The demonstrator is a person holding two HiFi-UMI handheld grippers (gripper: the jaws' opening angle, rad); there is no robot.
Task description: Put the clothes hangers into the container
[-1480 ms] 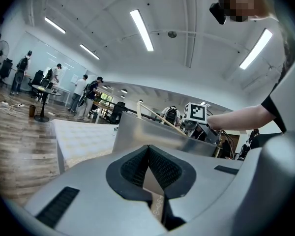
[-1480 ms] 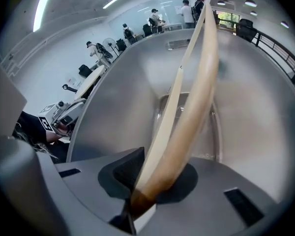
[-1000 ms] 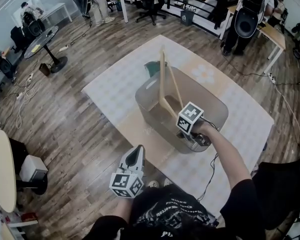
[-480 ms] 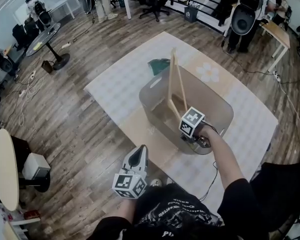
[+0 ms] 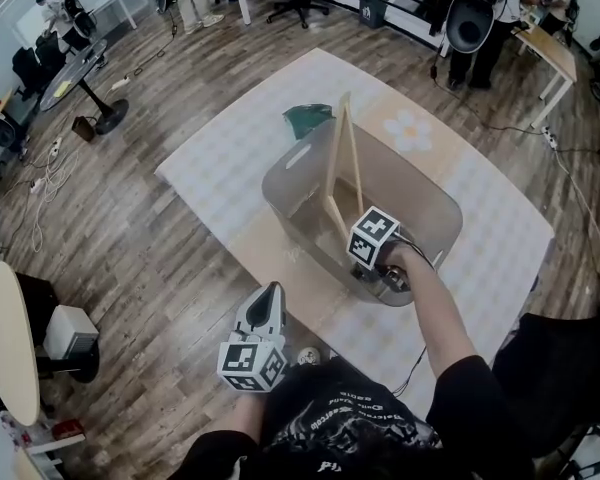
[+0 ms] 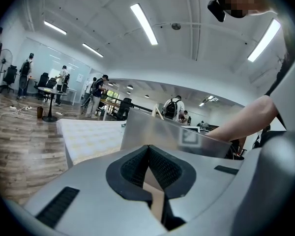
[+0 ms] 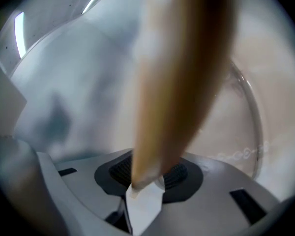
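Observation:
A wooden clothes hanger (image 5: 342, 153) stands steeply inside the grey plastic container (image 5: 280, 183) on the mat, its top leaning against the far-left wall. My right gripper (image 5: 370, 268) points down over the container's near rim. In the right gripper view the hanger's lower end (image 7: 182, 82) lies between the jaws of the right gripper (image 7: 147, 178), which have just been opening and stand slightly apart. My left gripper (image 5: 270, 296) hovers near my body, left of the container, shut on nothing. Past the left gripper (image 6: 148, 149), its own view shows the container wall (image 6: 152, 127).
The container sits on a pale patterned mat (image 5: 230, 158) over a wooden floor. A teal object (image 5: 305, 120) lies just behind the container. A round table (image 5: 5, 338) stands at the left edge. People, chairs and desks fill the far end of the room.
My right gripper has sunk a little at the container's near rim, and the hanger stands lower in the container. The left gripper has barely shifted.

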